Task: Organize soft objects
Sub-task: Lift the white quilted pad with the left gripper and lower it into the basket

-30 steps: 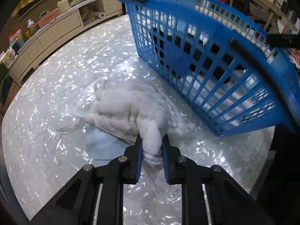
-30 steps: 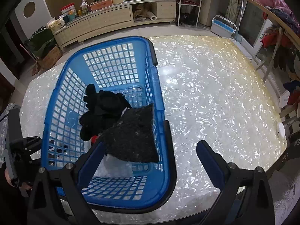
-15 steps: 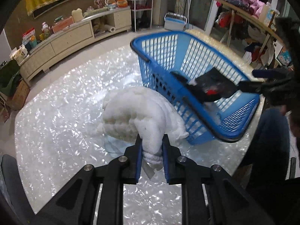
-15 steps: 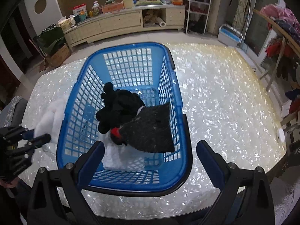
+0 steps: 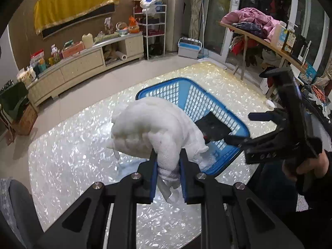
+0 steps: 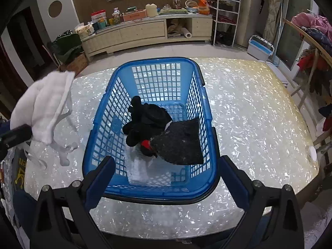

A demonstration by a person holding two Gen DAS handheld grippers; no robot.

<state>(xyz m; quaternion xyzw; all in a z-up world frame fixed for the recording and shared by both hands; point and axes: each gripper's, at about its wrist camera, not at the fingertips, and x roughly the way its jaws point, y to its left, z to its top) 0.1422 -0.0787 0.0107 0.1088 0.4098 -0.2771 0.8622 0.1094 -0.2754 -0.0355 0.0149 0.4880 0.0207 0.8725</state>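
My left gripper (image 5: pixel 167 168) is shut on a white fluffy cloth (image 5: pixel 153 128) and holds it in the air above the table, left of the blue basket (image 5: pixel 234 124). The cloth also shows at the left of the right wrist view (image 6: pixel 43 105). The blue basket (image 6: pixel 103 112) holds a black plush toy (image 6: pixel 147 120), a dark grey cloth (image 6: pixel 180 143) and a white item (image 6: pixel 141 170). My right gripper (image 6: pixel 166 176) is open and empty, above the basket's near rim. It also shows in the left wrist view (image 5: pixel 257 128).
The basket stands on a shiny pearl-patterned table (image 6: pixel 249 112). A small white round object (image 6: pixel 312 153) lies near the table's right edge. A long cabinet (image 6: pixel 145 31) with clutter stands at the back, and a rack with clothes (image 6: pixel 311 27) at the right.
My left gripper has lifted the white cloth off the table and raised it high. The right gripper has pulled back and up from the basket, still open.
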